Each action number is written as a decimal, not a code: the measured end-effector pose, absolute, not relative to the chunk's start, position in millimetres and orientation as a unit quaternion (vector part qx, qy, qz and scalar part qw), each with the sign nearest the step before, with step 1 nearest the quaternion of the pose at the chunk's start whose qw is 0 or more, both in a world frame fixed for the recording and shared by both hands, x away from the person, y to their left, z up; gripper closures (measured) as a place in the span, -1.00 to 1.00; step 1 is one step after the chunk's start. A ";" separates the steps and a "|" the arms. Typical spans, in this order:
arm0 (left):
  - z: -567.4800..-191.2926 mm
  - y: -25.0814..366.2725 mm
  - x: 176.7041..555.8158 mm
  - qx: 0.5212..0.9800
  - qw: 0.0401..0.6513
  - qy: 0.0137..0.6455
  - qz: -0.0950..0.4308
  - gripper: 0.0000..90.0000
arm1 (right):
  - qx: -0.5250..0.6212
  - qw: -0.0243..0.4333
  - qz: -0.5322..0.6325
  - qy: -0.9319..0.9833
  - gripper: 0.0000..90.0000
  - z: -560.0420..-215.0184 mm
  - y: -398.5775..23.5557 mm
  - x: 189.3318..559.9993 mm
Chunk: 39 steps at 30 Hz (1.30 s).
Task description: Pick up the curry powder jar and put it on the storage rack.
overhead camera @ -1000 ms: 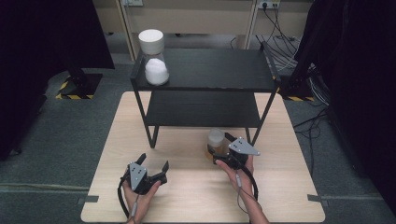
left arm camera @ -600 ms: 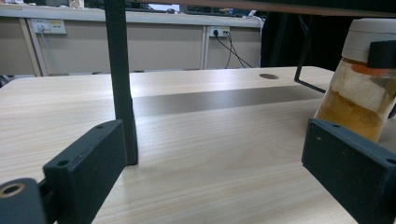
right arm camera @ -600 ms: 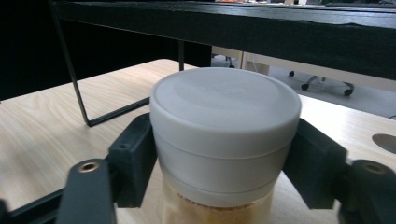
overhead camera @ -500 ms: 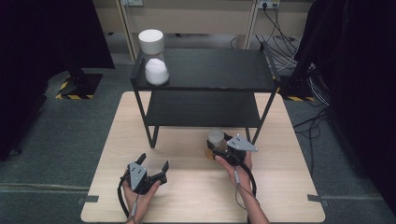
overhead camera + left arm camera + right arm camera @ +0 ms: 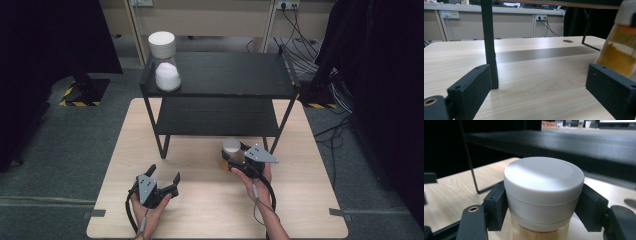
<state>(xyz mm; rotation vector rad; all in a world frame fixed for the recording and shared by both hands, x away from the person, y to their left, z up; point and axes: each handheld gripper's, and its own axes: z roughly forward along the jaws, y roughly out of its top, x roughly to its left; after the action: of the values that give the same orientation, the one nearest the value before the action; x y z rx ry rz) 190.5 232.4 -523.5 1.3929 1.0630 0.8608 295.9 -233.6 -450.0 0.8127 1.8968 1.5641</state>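
A glass jar [image 5: 231, 149] with a white lid and amber contents stands on the table in front of the black shelf's lower tier. My right gripper [image 5: 234, 156] is shut on it. In the right gripper view the two black pads [image 5: 496, 206] press on either side of the lid [image 5: 544, 180]. My left gripper [image 5: 162, 176] rests near the table's front edge, left of the jar, open with nothing between its jaws. In the left gripper view [image 5: 541, 92] the same jar [image 5: 621, 50] stands off to the right, and a shelf leg [image 5: 489, 45] rises just beyond the left jaw.
A black two-tier shelf [image 5: 220, 75] stands on the back half of the wooden table [image 5: 200, 210]. A second jar [image 5: 165, 60] with a white lid and white powder sits on the top tier's left corner. Cables [image 5: 305, 55] lie on the floor at the back right.
The right gripper has shifted slightly and settled against the jar's lid. The jar stays in the same spot. The left hand and its gripper have not moved.
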 end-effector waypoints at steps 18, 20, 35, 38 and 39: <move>-523.6 233.3 189.9 0.588 0.559 0.454 0.367 -0.87 | 0.275 0.292 0.622 0.673 -0.24 -409.2 -244.4 266.2; -523.7 233.4 190.0 0.588 0.560 0.455 0.367 -0.86 | 0.274 0.293 0.623 0.671 -0.24 -406.8 -245.1 265.0; -523.4 233.1 190.0 0.588 0.559 0.456 0.367 -0.86 | 0.265 0.307 0.639 0.654 -0.24 -377.0 -251.0 258.0; -523.6 233.1 189.9 0.587 0.559 0.455 0.368 -0.86 | 0.267 0.309 0.640 0.651 -0.24 -375.0 -251.5 256.7; -523.6 233.1 189.9 0.588 0.559 0.455 0.368 -0.86 | 0.267 0.310 0.641 0.650 -0.24 -374.4 -251.9 256.4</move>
<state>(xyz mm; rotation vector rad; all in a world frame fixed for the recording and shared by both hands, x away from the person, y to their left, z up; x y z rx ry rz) 189.9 233.1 -523.6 1.3858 1.0735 0.8666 256.4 -251.9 -374.4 0.7049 1.7169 1.6927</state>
